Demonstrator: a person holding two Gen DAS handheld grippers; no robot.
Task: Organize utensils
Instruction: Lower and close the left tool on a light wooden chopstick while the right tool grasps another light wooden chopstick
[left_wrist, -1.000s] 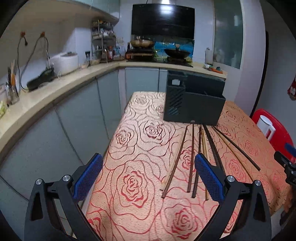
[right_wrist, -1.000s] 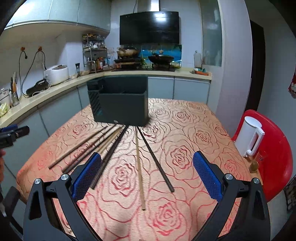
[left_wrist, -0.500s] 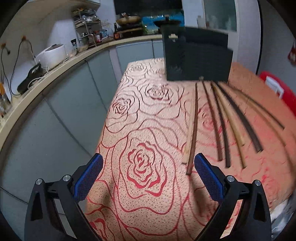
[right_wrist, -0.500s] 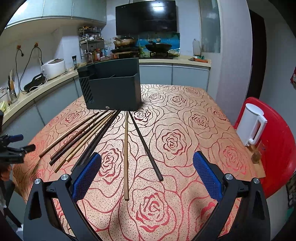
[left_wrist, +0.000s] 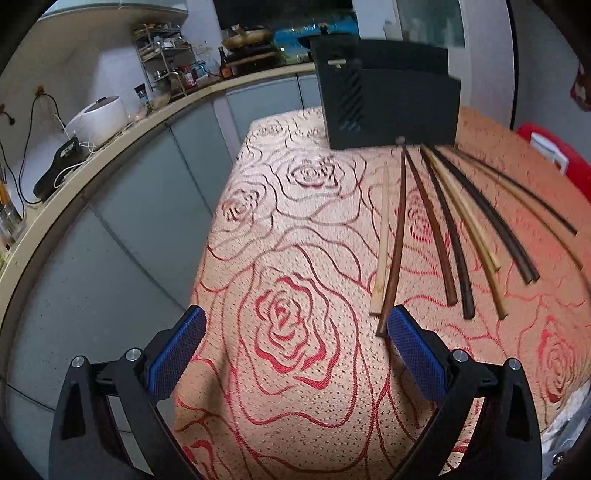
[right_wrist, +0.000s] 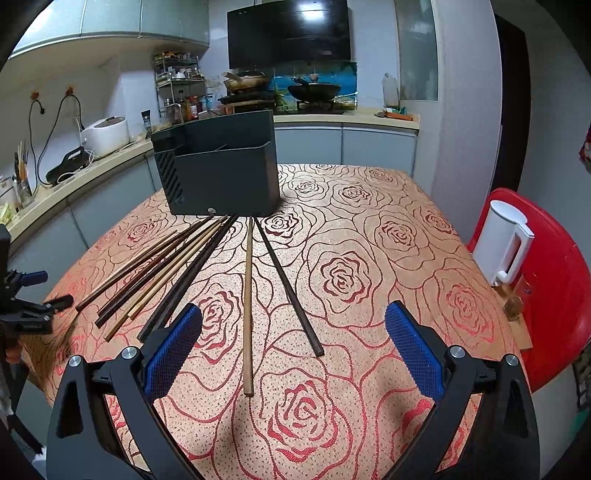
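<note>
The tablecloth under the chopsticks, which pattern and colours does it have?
Large red rose outlines on an orange-beige tablecloth, clearest in the right wrist view.

Left wrist view low, near table's left edge; right higher, central; both face holder (left_wrist: 388, 107), chopsticks (right_wrist: 248, 295).

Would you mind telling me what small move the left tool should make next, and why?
Probably shift the open left tool slightly rightward, so it straddles the dark brown wooden chopstick, whose near end lies just beyond its right pad; nothing is gripped yet.

Loose chopsticks (right_wrist: 248, 295) fan out before the dark holder (right_wrist: 221, 173).
</note>
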